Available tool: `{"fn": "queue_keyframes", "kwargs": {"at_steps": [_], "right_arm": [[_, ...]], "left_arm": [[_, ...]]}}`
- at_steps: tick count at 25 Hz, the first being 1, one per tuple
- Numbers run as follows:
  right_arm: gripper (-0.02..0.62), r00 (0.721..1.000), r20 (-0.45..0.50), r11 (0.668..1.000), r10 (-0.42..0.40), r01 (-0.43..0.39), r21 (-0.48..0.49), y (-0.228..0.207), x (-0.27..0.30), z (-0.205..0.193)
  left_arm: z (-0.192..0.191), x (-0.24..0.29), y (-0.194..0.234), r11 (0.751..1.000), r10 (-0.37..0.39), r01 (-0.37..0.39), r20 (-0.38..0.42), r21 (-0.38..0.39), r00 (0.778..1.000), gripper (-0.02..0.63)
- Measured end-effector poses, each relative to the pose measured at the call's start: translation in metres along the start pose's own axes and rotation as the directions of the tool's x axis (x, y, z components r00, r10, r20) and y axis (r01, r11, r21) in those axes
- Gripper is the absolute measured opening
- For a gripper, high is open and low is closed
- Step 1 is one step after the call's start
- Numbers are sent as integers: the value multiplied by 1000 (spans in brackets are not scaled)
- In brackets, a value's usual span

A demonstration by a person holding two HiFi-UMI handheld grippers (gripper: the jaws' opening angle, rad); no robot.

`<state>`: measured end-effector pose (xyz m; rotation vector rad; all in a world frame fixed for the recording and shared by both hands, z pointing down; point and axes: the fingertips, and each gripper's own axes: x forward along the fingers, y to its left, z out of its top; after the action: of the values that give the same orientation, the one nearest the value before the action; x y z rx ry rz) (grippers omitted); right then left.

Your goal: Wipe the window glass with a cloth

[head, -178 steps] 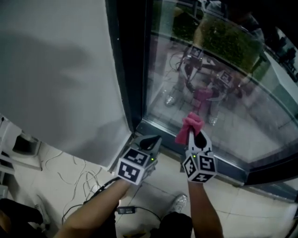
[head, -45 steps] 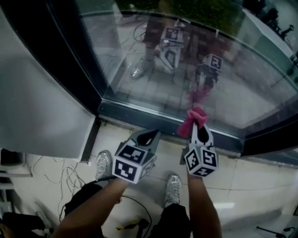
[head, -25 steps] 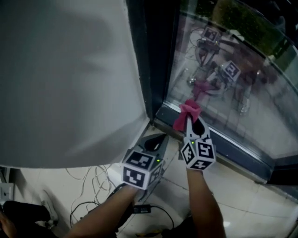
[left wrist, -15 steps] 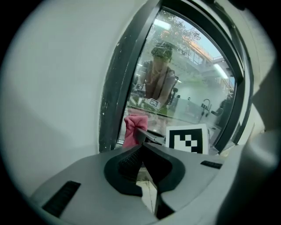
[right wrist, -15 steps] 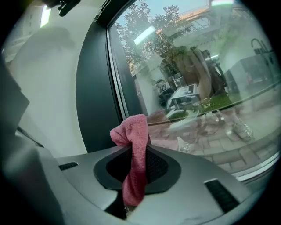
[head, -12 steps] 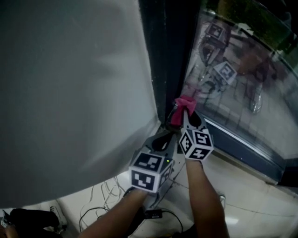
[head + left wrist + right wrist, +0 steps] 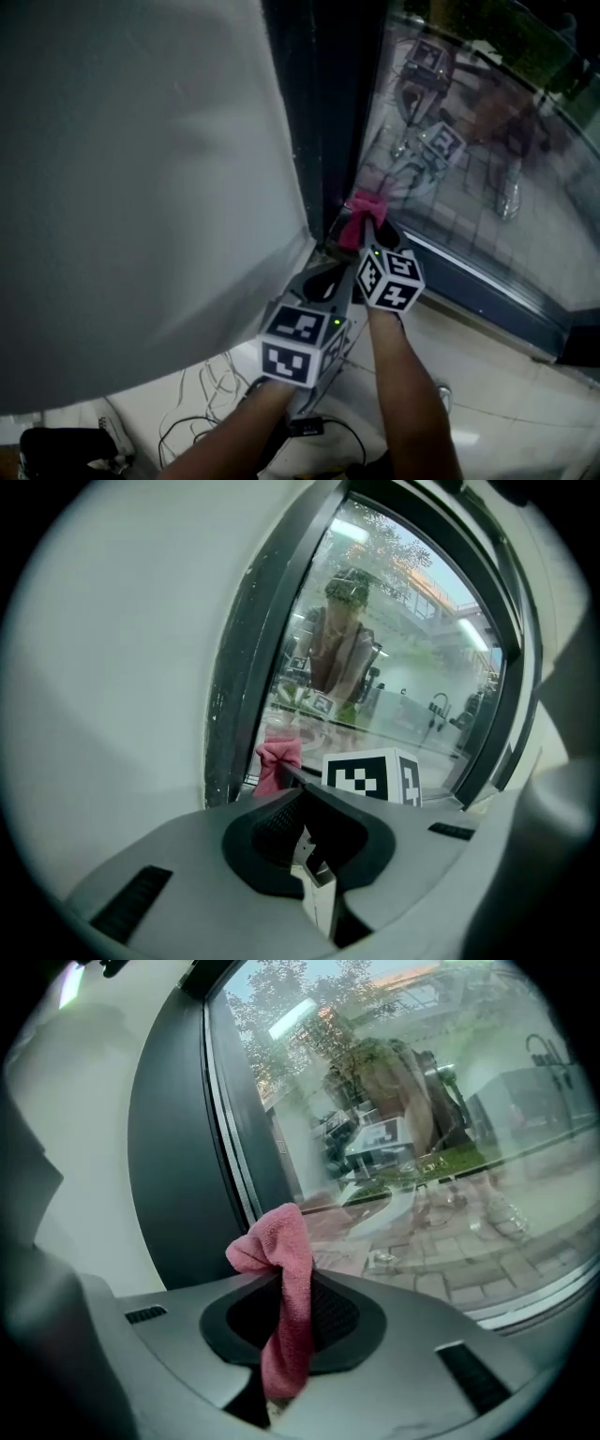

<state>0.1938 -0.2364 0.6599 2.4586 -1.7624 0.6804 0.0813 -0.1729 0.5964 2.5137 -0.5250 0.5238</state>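
Wall (image 7: 141, 187): pale panel filling the head view from 8 to 11 o'clock.
Floor cables (image 7: 211, 394): loose loops at 7 o'clock by the person's feet. Stepping sideways along the pane could snag them.
Left gripper (image 7: 323, 278): at 6 o'clock, jaws together with nothing between them. It sits just beside the right one, so a wide stroke might knock the two together.
Window frame (image 7: 323, 112): dark upright at 12 o'clock.
Cloth (image 7: 359, 214): pink, bunched near centre at the lower corner of frame and pane. I cannot tell whether it touches either.
Right gripper (image 7: 372, 234): jaws clamped on a narrow fold of the cloth. Drag on the pane may pull it free, or bare tips may scrape.
Window glass (image 7: 469, 169): from 1 to 3 o'clock, full of reflections.
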Motion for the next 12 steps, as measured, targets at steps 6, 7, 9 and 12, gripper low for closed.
{"fn": "queue_keyframes", "kwargs": {"at_steps": [6, 7, 9, 12], "right_arm": [[54, 1000, 25, 999, -1, 0, 51, 36, 102, -28], [54, 999, 38, 998, -6, 4, 61, 33, 108, -30], [54, 999, 50, 997, -13, 9, 72, 21, 106, -32], [54, 999, 44, 997, -28, 24, 71, -5, 82, -34]], "left_arm": [[21, 38, 114, 995, 15, -13, -18, 100, 1000, 6], [24, 45, 120, 991, 12, -10, -17, 131, 1000, 6], [25, 54, 119, 983, 11, -7, -23, 185, 1000, 6], [15, 62, 100, 974, 8, 4, -54, 225, 999, 6]]}}
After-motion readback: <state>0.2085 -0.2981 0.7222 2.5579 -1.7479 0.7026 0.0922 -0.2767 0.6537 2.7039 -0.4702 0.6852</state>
